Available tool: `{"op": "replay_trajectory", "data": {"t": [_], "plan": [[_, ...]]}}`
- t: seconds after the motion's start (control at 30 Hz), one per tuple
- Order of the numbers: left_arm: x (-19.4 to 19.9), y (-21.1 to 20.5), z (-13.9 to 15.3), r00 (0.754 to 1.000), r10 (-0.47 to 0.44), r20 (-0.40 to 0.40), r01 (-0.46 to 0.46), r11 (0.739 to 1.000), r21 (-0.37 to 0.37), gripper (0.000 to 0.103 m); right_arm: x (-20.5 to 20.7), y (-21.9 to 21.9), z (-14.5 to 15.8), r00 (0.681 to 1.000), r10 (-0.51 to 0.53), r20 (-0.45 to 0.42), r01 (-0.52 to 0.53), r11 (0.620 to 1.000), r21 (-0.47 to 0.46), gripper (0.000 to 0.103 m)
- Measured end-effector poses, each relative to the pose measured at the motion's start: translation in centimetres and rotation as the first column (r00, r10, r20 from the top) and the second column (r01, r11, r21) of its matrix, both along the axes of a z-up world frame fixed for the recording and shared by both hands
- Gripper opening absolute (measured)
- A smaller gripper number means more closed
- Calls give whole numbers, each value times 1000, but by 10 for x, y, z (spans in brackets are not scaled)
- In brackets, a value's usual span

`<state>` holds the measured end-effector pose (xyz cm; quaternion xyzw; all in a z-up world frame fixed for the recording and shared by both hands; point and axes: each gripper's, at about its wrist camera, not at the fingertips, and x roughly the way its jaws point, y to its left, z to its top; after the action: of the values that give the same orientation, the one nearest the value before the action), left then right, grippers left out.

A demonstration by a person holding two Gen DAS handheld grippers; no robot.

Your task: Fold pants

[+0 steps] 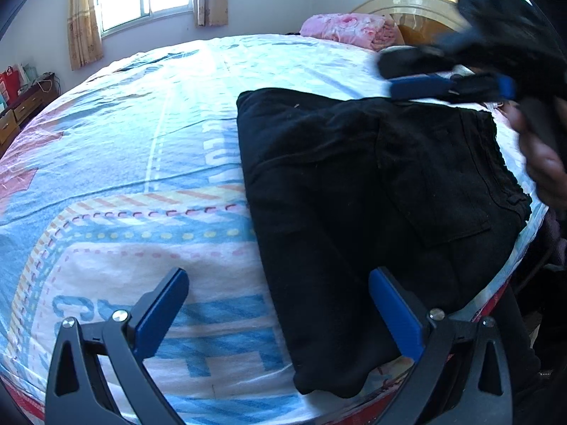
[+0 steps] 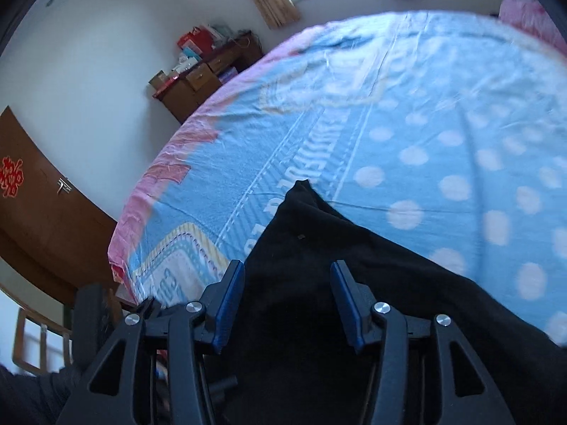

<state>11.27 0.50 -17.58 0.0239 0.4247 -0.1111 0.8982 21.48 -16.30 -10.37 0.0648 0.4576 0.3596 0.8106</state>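
Bedroom, bed with blue patterned sheet (image 1: 149,148), window and curtains behind, pink quilt (image 1: 345,30) by headboard. Left gripper (image 1: 278,313) spread wide, empty, hovering over near bed edge with right finger above black cloth. Right gripper (image 2: 287,304) about half open, nothing pinched, blurred in left view above far side of garment, held by hand (image 1: 542,156). Black pants (image 1: 372,219) lying folded flat on near right part of bed, back pocket up, waistband toward right edge, lower end partly over bed edge. Soft, limp, light, thick in layers; likely to sag and slide apart if lifted by one point. Best pinch at folded edge or waistband corners, both tongs together.
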Motion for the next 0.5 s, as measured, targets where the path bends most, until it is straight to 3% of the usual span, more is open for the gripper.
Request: {"op": "replay_trajectory", "data": {"t": [0.23, 0.4, 0.5], "plan": [[6, -5, 19, 998, -13, 65, 14, 1000, -10, 103, -35, -88, 6, 984, -177, 18, 177, 984, -29, 56], [23, -4, 15, 999, -7, 41, 8, 1000, -17, 103, -56, -148, -1, 941, -337, 35, 338, 939, -61, 57], [34, 1, 10, 1000, -2, 15, 3, 999, -44, 103, -62, -173, -9, 919, -394, 12, 394, 917, -64, 66]]}}
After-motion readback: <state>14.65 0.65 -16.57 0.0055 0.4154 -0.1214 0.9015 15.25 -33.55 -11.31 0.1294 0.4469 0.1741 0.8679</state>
